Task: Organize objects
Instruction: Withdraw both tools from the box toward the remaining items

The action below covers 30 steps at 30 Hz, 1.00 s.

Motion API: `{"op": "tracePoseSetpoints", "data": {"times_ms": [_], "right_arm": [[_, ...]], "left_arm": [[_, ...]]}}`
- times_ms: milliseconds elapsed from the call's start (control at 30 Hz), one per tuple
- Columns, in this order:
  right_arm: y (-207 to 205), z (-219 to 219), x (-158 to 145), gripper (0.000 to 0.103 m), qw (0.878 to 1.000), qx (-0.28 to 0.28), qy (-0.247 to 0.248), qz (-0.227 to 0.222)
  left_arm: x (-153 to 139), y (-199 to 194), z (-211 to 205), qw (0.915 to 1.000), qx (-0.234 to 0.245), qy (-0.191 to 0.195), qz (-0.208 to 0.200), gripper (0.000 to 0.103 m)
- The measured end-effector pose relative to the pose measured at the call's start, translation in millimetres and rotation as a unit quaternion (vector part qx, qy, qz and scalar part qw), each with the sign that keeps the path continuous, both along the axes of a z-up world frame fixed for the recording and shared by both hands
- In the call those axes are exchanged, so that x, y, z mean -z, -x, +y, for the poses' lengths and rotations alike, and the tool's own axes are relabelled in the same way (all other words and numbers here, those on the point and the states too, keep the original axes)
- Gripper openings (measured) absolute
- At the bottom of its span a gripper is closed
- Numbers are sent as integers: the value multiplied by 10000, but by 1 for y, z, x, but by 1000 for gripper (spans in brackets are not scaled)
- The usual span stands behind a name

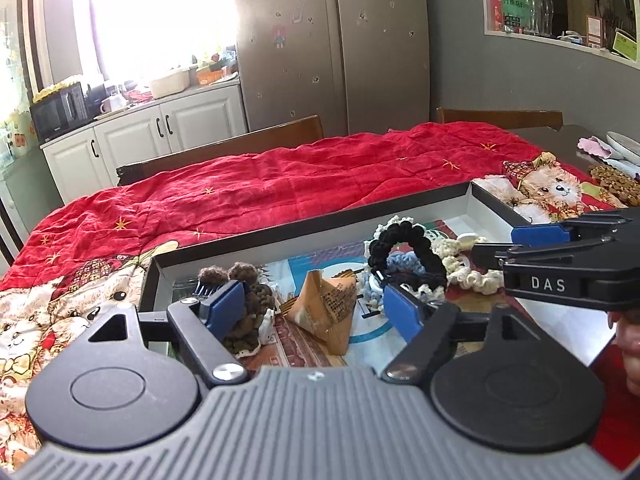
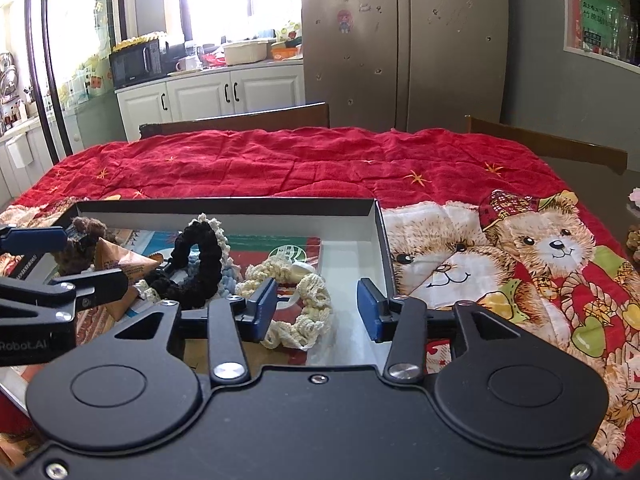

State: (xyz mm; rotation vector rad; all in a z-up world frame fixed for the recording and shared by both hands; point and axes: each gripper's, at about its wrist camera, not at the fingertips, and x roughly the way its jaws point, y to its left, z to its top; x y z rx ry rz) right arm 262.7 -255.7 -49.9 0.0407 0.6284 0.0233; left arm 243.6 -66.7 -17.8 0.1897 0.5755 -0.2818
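Note:
A shallow black box (image 1: 280,229) (image 2: 224,203) lies on a red bear-print cloth. Inside are a black scrunchie (image 1: 404,248) (image 2: 200,268), cream crocheted scrunchies (image 1: 476,278) (image 2: 308,312), a light blue one (image 1: 404,266), a brown fuzzy one (image 1: 248,304) (image 2: 76,248) and a tan paper pyramid packet (image 1: 328,308) (image 2: 120,264). My left gripper (image 1: 316,308) is open over the box, straddling the packet. My right gripper (image 2: 316,308) is open over the box's right part, above a cream scrunchie. Each gripper shows in the other's view, the right (image 1: 560,248) and the left (image 2: 48,276).
The red cloth (image 1: 280,176) (image 2: 320,160) covers a table. Brown items and a dish (image 1: 616,184) sit at its far right. Wooden chair backs (image 1: 224,152) (image 2: 240,120) stand behind, then a fridge (image 1: 340,40) and white kitchen cabinets (image 1: 160,132).

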Motion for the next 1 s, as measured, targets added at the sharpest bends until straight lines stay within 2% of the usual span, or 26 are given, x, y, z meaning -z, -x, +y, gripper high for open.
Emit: {"op": "tracePoseSetpoints", "data": {"times_ms": [567,1000], "right_arm": [[35,8,-33,47,9991,-203,-14,-363],[80,18,-58,48,9971,-504,32,-573]], "left_arm": [[-23,33,11,9999,-30,37,-149,88],[-42,69,27,9995,-64,42,-310,92]]}}
